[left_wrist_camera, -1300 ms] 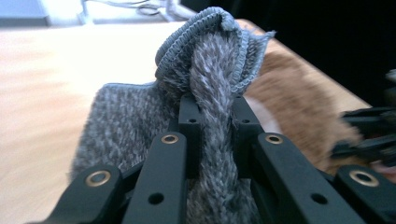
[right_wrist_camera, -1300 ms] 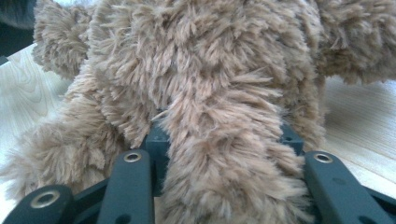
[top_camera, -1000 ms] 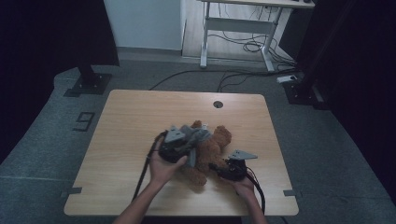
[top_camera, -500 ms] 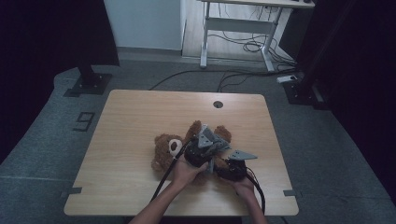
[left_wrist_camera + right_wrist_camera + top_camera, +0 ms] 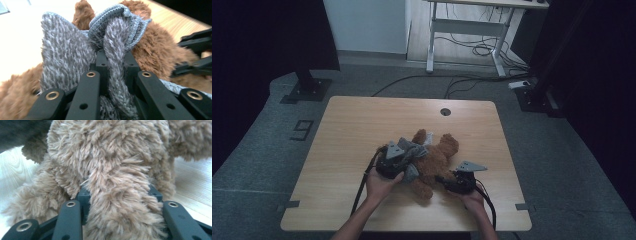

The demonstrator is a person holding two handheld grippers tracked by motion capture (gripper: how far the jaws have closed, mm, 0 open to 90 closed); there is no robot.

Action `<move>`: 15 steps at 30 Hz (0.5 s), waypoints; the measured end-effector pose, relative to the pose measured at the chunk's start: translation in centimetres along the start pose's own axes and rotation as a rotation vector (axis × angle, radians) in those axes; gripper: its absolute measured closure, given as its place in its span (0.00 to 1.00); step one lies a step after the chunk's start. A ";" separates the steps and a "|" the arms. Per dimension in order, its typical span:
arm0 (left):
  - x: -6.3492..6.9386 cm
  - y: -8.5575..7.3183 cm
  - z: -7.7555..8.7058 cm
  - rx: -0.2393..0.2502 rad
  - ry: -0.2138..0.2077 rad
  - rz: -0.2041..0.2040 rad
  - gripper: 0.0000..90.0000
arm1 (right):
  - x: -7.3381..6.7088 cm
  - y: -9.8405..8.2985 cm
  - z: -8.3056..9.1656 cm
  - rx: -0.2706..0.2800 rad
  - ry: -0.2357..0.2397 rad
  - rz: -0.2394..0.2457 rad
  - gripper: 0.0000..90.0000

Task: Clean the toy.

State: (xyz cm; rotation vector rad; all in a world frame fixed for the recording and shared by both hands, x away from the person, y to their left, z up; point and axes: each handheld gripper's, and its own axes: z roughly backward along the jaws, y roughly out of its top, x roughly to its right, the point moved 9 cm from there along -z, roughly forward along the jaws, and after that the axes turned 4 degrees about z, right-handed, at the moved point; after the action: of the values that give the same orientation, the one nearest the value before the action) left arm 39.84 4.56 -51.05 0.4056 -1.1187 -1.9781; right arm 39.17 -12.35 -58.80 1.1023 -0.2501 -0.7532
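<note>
A brown teddy bear lies near the middle of the wooden table, partly wrapped in a grey knitted garment. My left gripper sits at the bear's left side. In the left gripper view the left gripper is shut on a bunched fold of the grey knit, with brown fur behind it. My right gripper is at the bear's lower right. In the right gripper view the right gripper is shut on a furry limb of the bear.
The other gripper's black jaws show at the right of the left gripper view, close to the bear. A round cable hole is near the table's far edge. Bare tabletop lies to the left and behind the bear.
My left gripper, which had swung right over the bear half a second ago, has come back left with the grey knit in it. The bear has shifted with it. The right gripper has held still.
</note>
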 end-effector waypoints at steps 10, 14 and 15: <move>-4.4 0.7 3.7 0.111 0.073 0.103 0.87 | 0.1 0.0 -0.1 -0.001 0.000 -0.011 0.61; -7.0 -1.4 3.9 0.072 0.092 0.172 0.87 | 0.2 -0.1 0.0 -0.001 0.001 -0.012 0.61; -7.5 -1.9 3.9 0.072 0.091 0.191 0.87 | 0.1 -0.1 -0.1 -0.002 0.000 -0.010 0.61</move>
State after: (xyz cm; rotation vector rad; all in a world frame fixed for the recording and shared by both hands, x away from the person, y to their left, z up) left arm 41.16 13.08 -51.30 0.4068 -1.1300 -1.7411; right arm 39.26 -12.41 -58.92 1.1030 -0.2437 -0.7620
